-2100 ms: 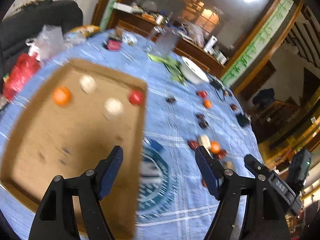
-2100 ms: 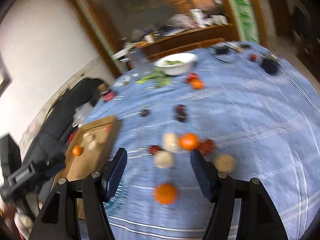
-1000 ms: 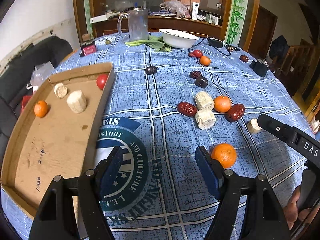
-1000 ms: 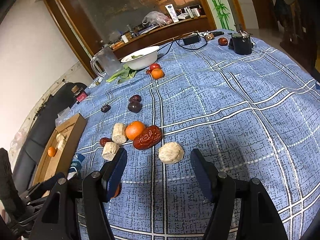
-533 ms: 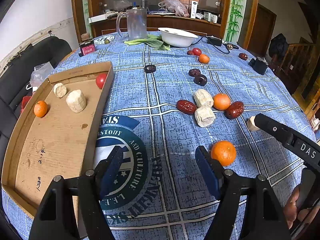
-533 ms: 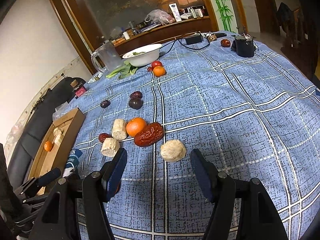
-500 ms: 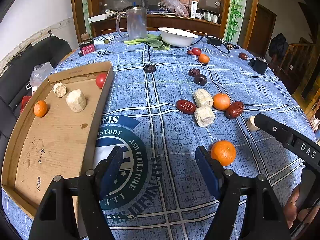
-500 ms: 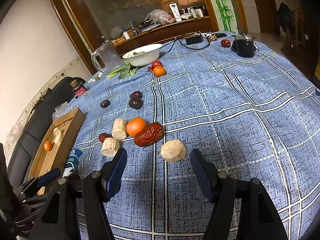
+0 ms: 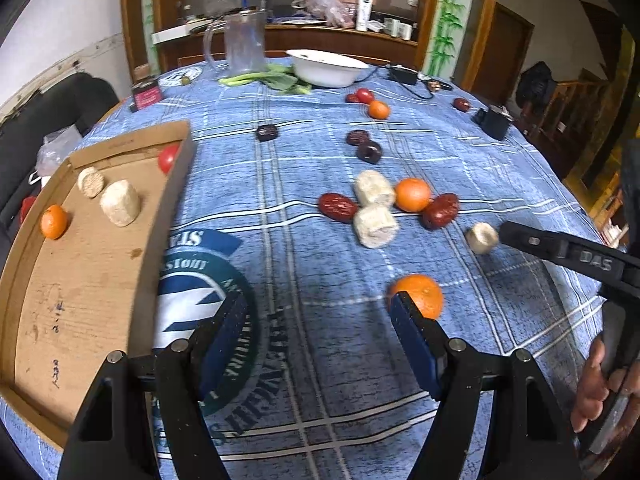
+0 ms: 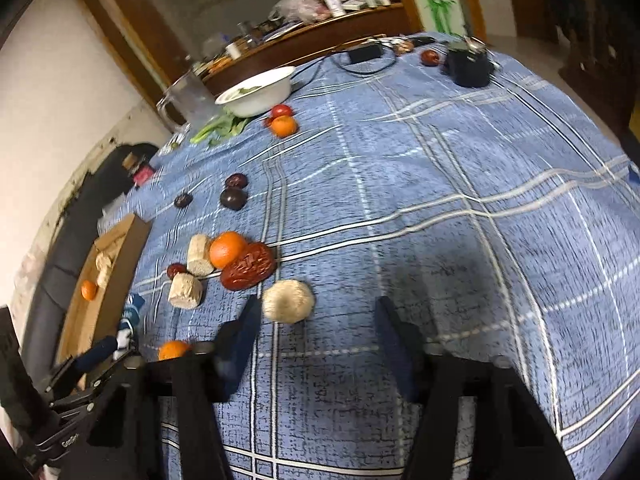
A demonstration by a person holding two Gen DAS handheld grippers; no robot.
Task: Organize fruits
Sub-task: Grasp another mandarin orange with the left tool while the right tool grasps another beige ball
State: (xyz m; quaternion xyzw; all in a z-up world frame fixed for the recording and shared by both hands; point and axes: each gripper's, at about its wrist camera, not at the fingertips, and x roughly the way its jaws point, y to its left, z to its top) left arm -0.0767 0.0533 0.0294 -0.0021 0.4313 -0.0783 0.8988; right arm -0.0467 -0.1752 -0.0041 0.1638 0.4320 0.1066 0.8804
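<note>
between right tongs (image 10: 316, 316) | pale fruit chunk (image 10: 287, 301) | tongs closing

My table wore a blue checked cloth (image 9: 460, 152), woven and matt, printed with a glossy-looking round logo (image 9: 200, 280). The tray (image 9: 80, 272) was plain brown cardboard, dull and scuffed. The pale cut pieces (image 9: 375, 226) looked rough and fibrous; the oranges (image 9: 418, 294) had a finely pitted, faintly shiny peel, and the red dates (image 10: 249, 267) a wrinkled, glossy skin. My grippers' black arms looked like matt plastic with small metal pins. The white bowl (image 9: 326, 67) looked smooth.
</note>
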